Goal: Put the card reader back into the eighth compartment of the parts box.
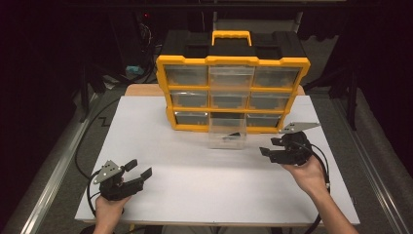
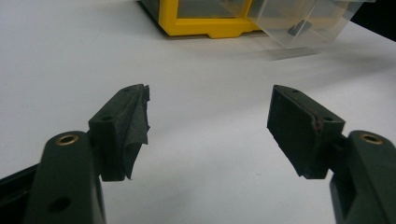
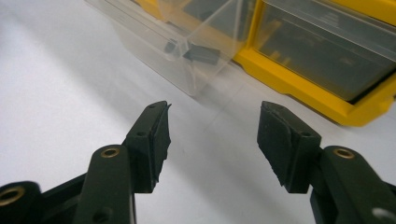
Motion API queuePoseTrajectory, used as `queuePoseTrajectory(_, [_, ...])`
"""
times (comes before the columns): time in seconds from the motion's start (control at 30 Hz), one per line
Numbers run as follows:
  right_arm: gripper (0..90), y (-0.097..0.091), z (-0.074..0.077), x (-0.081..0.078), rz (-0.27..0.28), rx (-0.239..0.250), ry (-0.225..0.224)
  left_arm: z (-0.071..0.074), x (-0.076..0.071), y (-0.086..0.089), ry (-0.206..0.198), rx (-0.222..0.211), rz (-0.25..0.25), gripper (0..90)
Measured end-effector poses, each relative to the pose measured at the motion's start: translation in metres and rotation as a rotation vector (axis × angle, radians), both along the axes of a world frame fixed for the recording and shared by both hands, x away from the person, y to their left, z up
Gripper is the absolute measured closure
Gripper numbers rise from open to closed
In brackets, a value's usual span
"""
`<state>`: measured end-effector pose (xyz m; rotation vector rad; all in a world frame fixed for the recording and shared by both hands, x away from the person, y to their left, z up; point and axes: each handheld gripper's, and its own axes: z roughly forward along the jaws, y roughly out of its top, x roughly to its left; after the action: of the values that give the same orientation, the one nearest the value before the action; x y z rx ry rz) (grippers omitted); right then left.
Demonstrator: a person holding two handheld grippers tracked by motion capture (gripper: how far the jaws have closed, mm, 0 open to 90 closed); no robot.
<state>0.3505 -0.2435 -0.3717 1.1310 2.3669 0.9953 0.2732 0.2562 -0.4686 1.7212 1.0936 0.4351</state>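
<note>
A yellow and black organiser [image 1: 233, 92] with clear drawers stands upright at the far middle of the white table [image 1: 195, 165]. Its bottom middle drawer [image 1: 227, 131] is pulled out and holds small dark parts [image 3: 201, 54]. My right gripper [image 1: 269, 147] hovers just right of that drawer, open, nothing between its jaws; in the right gripper view the drawer [image 3: 187, 42] lies ahead of the right gripper [image 3: 212, 135]. My left gripper [image 1: 139, 168] rests near the front left of the table, open and empty, as the left gripper view confirms for the left gripper [image 2: 210, 126].
The organiser's yellow frame [image 2: 205, 23] and the clear drawer [image 2: 303, 23] sit far ahead in the left gripper view. Cables [image 1: 85, 141] trail off the table's left side. Metal rails [image 1: 53, 170] flank the table.
</note>
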Motion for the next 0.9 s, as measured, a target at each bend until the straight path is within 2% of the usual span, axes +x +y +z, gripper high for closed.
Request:
queuePoseTrajectory(0.43, [42.9, -0.014, -0.012, -0.012, -0.022, 0.029, -0.001, 0.0, 0.0, 0.0, -0.001, -0.004, 0.004, 30.1])
queuePoseTrajectory(0.9, [41.1, -0.021, -0.026, -0.022, -0.033, 0.043, -0.011, 0.0, 0.0, 0.0, -0.001, -0.005, 0.005, 30.1])
